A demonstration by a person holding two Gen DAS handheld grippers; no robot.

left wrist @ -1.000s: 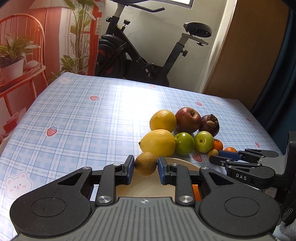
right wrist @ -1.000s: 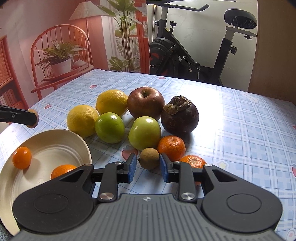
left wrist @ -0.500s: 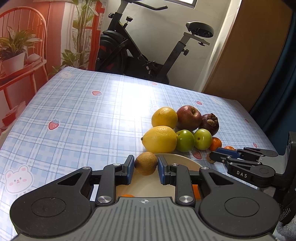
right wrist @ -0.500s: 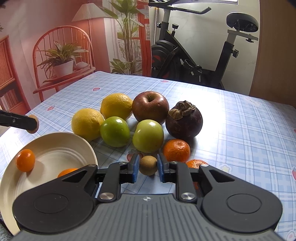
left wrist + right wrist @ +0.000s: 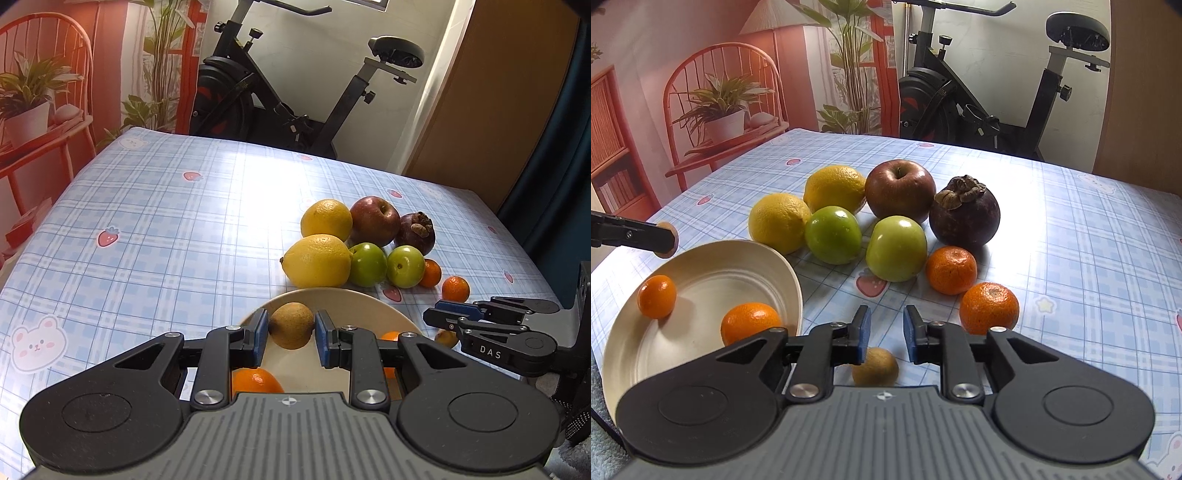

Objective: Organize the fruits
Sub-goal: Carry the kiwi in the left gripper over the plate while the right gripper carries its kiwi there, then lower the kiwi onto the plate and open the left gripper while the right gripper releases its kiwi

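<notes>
My left gripper (image 5: pixel 289 326) is shut on a small brown round fruit (image 5: pixel 291 325) and holds it over the cream bowl (image 5: pixel 354 299). The bowl (image 5: pixel 713 258) holds two small oranges (image 5: pixel 656 296) (image 5: pixel 750 321). My right gripper (image 5: pixel 886 332) is partly open and empty above the table. A second small brown fruit (image 5: pixel 875 370) lies on the table under and behind its fingertips, not between the pads. In the left wrist view the right gripper (image 5: pixel 441 315) is at the right, with that fruit (image 5: pixel 446 338) below it.
A pile of fruit lies behind the bowl: two lemons (image 5: pixel 778 222) (image 5: pixel 834 188), two green apples (image 5: pixel 833 234) (image 5: pixel 897 248), a red apple (image 5: pixel 900 191), a mangosteen (image 5: pixel 964 212), two mandarins (image 5: pixel 951 269) (image 5: pixel 989 307). An exercise bike (image 5: pixel 295 92) stands beyond the table's far edge.
My right gripper has let go of its brown fruit, opened a little and risen; the fruit now lies on the table. My left gripper has moved further over the bowl with its fruit.
</notes>
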